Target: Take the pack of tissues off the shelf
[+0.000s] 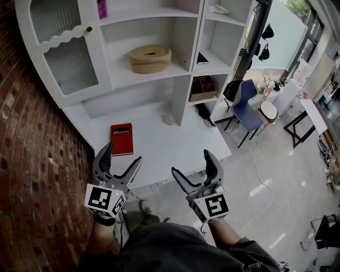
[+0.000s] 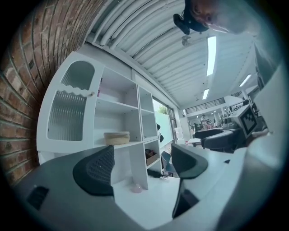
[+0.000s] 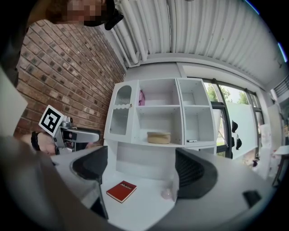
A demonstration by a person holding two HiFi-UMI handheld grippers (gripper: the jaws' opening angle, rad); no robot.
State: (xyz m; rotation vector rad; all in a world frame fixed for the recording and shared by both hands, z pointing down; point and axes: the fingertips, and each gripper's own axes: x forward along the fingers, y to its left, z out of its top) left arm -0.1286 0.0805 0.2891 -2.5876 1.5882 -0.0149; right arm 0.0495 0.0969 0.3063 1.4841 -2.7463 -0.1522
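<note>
A pink pack of tissues (image 1: 102,8) stands at the left end of the white shelf unit's (image 1: 186,32) top shelf; in the right gripper view the pack (image 3: 142,97) shows upright against the compartment's left wall. My left gripper (image 1: 122,154) hangs open over the desk's front edge, nothing between its jaws. My right gripper (image 1: 190,162) is open beside it, also empty. Both sit low and well short of the pack. In the gripper views, the left gripper (image 2: 142,167) and the right gripper (image 3: 142,171) face the shelves with their pads spread wide.
A straw-coloured round basket (image 1: 151,58) lies on the middle shelf. A red book (image 1: 121,139) rests on the white desk (image 1: 175,143), and a small pale pink object (image 1: 169,118) sits by the shelf's divider. Brick wall at left; a blue chair (image 1: 247,103) at right.
</note>
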